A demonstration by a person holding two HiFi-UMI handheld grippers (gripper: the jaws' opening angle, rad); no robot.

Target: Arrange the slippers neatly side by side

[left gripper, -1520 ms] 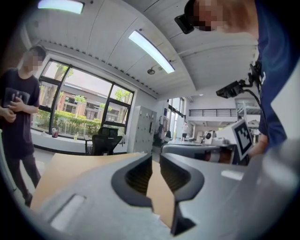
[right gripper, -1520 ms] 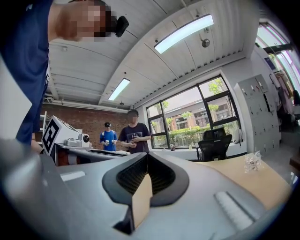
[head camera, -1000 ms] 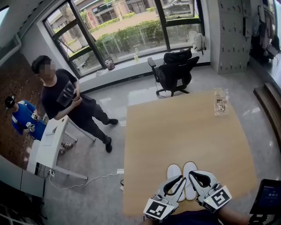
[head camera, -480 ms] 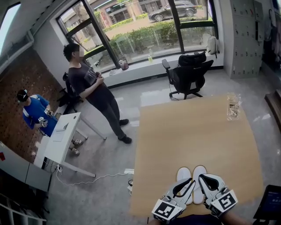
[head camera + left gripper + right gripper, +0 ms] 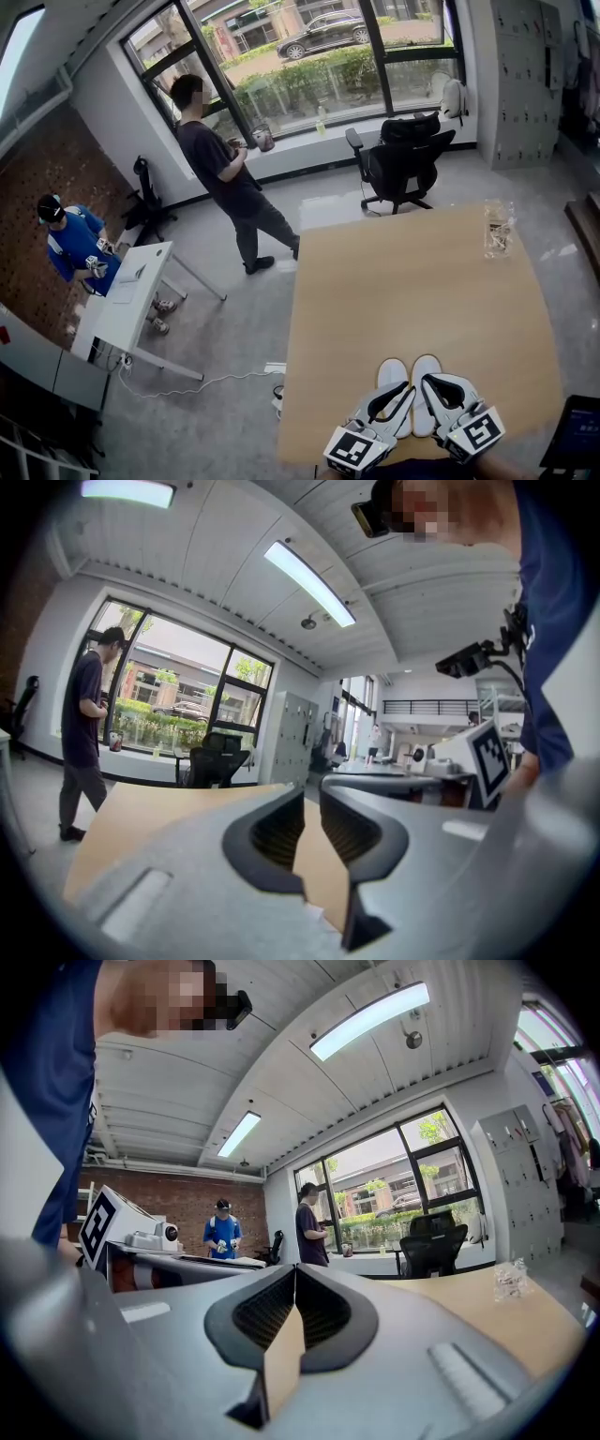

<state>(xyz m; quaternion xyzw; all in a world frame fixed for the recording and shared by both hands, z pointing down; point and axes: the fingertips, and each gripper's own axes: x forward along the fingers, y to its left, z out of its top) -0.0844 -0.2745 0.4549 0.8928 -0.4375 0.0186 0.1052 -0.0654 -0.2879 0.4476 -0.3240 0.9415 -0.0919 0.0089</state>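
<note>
Two white soft slippers (image 5: 427,367) lie side by side, toes pointing away, touching or nearly so along their inner edges, close to the near edge of a square light wooden table (image 5: 412,281). In the head view the left gripper (image 5: 405,390) and the right gripper (image 5: 429,383) reach over the slippers' near halves and cover their heels, so I cannot tell whether the tips touch them. Each gripper's own view shows its grey tongs drawn together at the tips with nothing caught between them; only bare tabletop shows through the dark ribbed hollows behind the tips. At the table's far right corner, well apart from the slippers, sits a crumpled clear plastic packet (image 5: 498,228). Beyond the far edge stands a black swivel office chair (image 5: 403,157) on the pale glossy floor, before a wide dark-framed window (image 5: 309,56) whose sill carries a small bottle (image 5: 321,120) and a white bag (image 5: 454,94). A person in a dark T-shirt (image 5: 225,178) stands by the window to the left of the table. Further left, against a brick wall (image 5: 37,178), a person in a blue shirt and dark cap (image 5: 70,246) stands behind a small white desk (image 5: 127,305), from which a white cable (image 5: 202,381) trails across the floor toward the table. Grey lockers (image 5: 525,75) fill the right corner, and a dark screen (image 5: 577,429) cuts into the lower right.
</note>
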